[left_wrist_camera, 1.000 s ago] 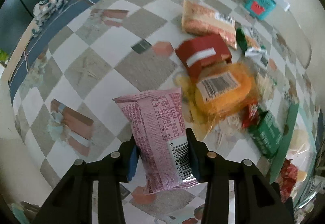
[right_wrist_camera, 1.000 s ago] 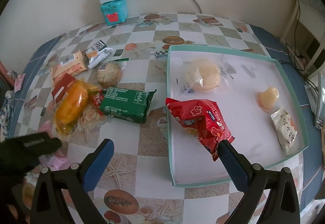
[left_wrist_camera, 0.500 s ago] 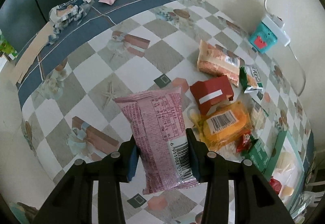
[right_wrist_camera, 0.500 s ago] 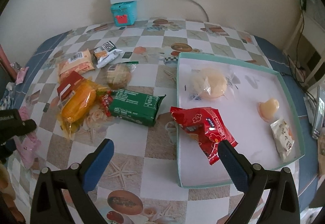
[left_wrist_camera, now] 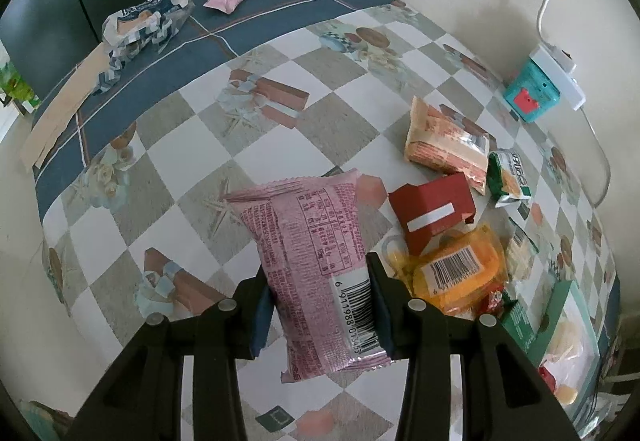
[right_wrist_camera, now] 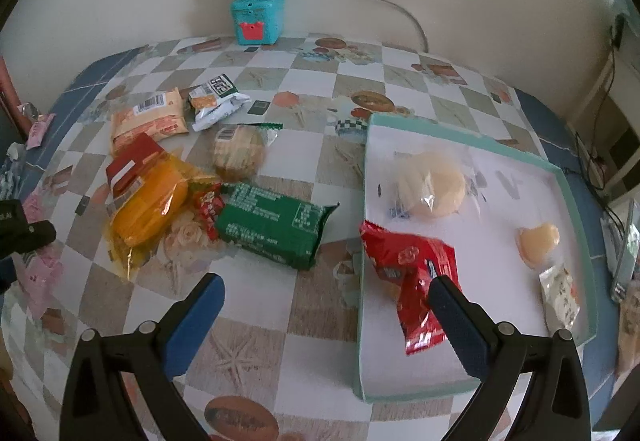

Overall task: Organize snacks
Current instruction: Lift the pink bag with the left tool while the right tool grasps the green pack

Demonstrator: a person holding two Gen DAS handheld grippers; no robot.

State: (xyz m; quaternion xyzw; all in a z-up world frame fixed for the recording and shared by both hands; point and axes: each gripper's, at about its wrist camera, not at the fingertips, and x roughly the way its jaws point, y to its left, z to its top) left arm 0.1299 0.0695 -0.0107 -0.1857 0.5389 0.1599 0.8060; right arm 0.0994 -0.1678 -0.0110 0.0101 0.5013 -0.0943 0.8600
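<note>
My left gripper (left_wrist_camera: 320,305) is shut on a pink snack packet (left_wrist_camera: 312,241) and holds it in the air above the checkered tablecloth. It also shows at the left edge of the right wrist view as a black part (right_wrist_camera: 24,233) with the pink packet (right_wrist_camera: 40,273) under it. My right gripper (right_wrist_camera: 324,305) stands open over the table near the teal tray's (right_wrist_camera: 560,177) left wall, with nothing between its fingers. In the tray lie a red packet (right_wrist_camera: 400,261), a round pastry (right_wrist_camera: 432,185), a jelly cup (right_wrist_camera: 538,245) and a small white pack (right_wrist_camera: 560,297).
Loose snacks lie left of the tray: a green packet (right_wrist_camera: 272,229), an orange packet (right_wrist_camera: 152,209), a red box (right_wrist_camera: 132,161), a round cracker pack (right_wrist_camera: 240,153), a peach packet (right_wrist_camera: 148,121). A teal box with a power strip (right_wrist_camera: 258,19) stands by the wall. A crumpled wrapper (left_wrist_camera: 144,21) lies on the far blue border.
My left gripper has lifted away from the table with the pink packet still held, so more of the table shows. The right gripper shifted a little and stays open.
</note>
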